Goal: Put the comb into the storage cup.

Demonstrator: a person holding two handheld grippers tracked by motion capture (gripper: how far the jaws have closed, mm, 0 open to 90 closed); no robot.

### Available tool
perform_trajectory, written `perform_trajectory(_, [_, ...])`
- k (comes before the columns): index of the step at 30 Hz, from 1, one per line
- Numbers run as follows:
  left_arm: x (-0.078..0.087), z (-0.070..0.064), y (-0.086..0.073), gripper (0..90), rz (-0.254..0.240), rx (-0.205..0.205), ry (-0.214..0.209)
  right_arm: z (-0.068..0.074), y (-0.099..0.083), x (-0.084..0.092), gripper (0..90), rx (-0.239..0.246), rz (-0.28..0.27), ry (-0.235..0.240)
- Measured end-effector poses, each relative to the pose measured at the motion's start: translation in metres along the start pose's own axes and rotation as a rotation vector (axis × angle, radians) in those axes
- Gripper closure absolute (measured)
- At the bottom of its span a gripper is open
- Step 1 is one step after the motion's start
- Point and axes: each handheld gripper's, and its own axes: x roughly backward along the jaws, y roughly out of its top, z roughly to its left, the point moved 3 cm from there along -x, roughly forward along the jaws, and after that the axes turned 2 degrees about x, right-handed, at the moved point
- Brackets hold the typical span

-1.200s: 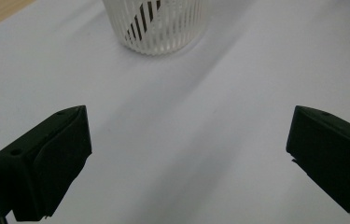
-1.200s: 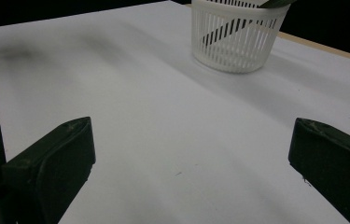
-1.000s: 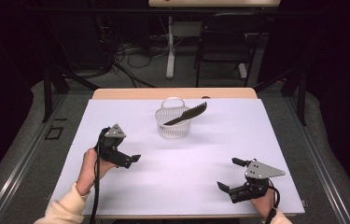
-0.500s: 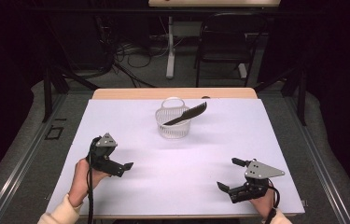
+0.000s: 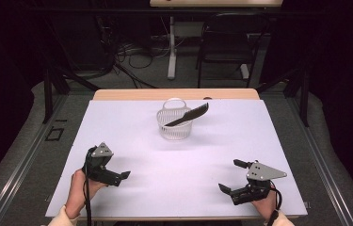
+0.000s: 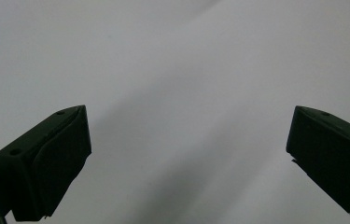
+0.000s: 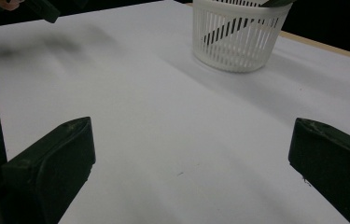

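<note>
Working over a white tabletop in a dark room, you held your left gripper and right gripper wide and empty. The black comb leaned in the white basket at twelve o'clock, pointing toward two o'clock.

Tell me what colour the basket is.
White, with slatted sides; the basket shows best in the right gripper view.
</note>
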Motion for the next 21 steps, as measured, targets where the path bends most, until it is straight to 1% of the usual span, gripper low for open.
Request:
perform_trajectory(3, [0.002,-0.001,-0.004,0.0,-0.001,0.001,0.004,0.0,0.0,0.0,0.1,-0.001,-0.001,0.001])
perform_trajectory(7, [0.002,-0.002,-0.011,0.0,-0.004,0.014,0.01,0.0,0.0,-0.001,0.1,-0.001,0.003,0.002])
perform_trajectory(11, [0.005,-0.005,-0.017,0.0,-0.007,0.013,0.017,0.0,0.0,0.0,0.1,-0.003,0.0,0.002])
perform_trajectory(16, [0.009,-0.006,-0.022,0.0,-0.026,0.015,0.033,0.0,0.0,-0.001,0.1,0.0,0.0,0.0])
perform_trajectory(21, [0.01,-0.01,-0.028,0.0,-0.037,0.019,0.037,0.0,0.0,0.0,0.1,0.001,0.003,-0.003])
